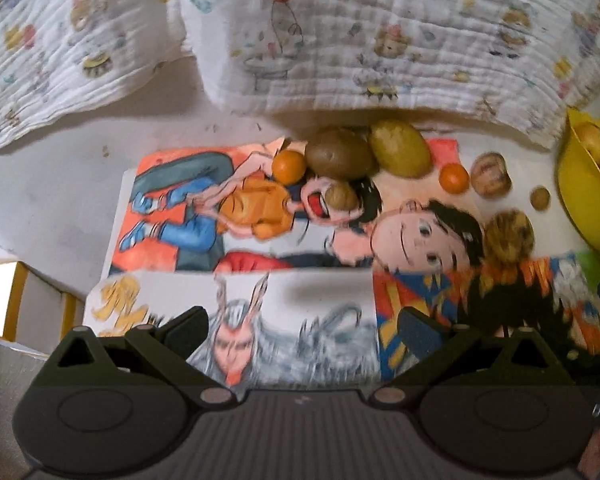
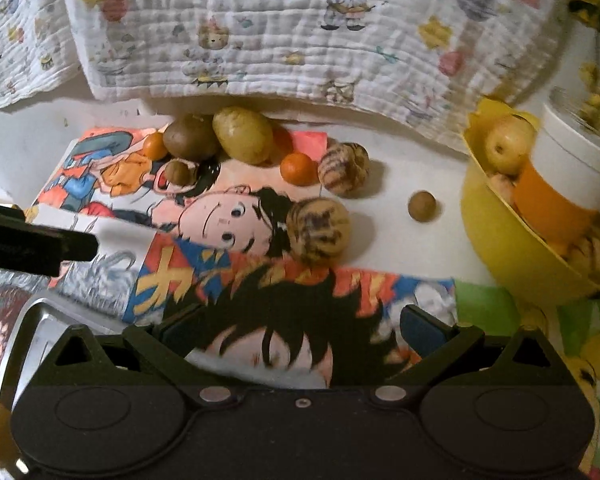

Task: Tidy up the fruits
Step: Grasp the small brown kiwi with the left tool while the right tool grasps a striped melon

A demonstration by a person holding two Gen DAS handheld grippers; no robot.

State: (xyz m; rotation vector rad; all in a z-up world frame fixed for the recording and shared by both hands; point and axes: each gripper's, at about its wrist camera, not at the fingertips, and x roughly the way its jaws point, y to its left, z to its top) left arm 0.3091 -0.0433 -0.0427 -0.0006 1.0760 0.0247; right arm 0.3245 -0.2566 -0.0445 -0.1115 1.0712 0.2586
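Along the far side of the worktop (image 2: 400,200) a white quilted cloth (image 2: 260,40) printed with little animals hangs down, the biggest thing I see. Nearer, cartoon drawings (image 2: 220,216) lie flat and overlapping on the white surface. At the right stands a yellow bowl (image 2: 500,232) that already holds a pale yellow fruit (image 2: 508,144) and other pieces I cannot make out, and a white cylinder (image 2: 576,160) stands just behind it. The loose fruits lie on and beside the drawings: a yellow-green oval fruit (image 2: 243,134) touches a brown oval fruit (image 2: 191,136) at the far edge near the cloth; two striped round fruits (image 2: 343,168) sit right of them, the nearer one (image 2: 318,230) at the edge of a drawing; two small oranges (image 2: 298,168), one of them (image 2: 155,146) left of the brown fruit; a small brown nut-like fruit (image 2: 178,172) on the drawing; and a tiny brown ball (image 2: 421,206) alone on bare worktop towards the bowl. My left hand-held gripper (image 1: 300,328) is spread wide with nothing between its fingers, hanging over the near drawings. My right hand-held gripper (image 2: 300,328) is likewise released and empty.
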